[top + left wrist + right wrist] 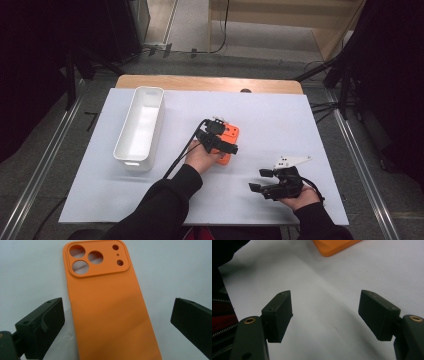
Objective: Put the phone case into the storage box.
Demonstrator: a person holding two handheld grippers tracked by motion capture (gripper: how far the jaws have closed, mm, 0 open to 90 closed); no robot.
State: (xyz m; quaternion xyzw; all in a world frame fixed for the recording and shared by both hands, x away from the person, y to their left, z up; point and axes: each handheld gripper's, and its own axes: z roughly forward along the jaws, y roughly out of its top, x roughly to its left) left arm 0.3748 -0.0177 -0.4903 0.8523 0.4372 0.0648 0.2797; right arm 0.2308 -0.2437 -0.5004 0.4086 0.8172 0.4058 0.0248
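A long white plastic bin [139, 127] stands on the white table [280, 120], left of the flat orange silicone phone case [110, 312]. The left gripper [117, 315] hovers above the case, jaws wide on either side. Nearer the person, the right gripper [261, 180] gapes wide, holding nothing.

Orange phone case [110, 312], flat, back up

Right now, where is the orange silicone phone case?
In the high view the orange silicone phone case lies flat on the white sheet near mid-table, right of the white plastic bin, under the open left gripper.
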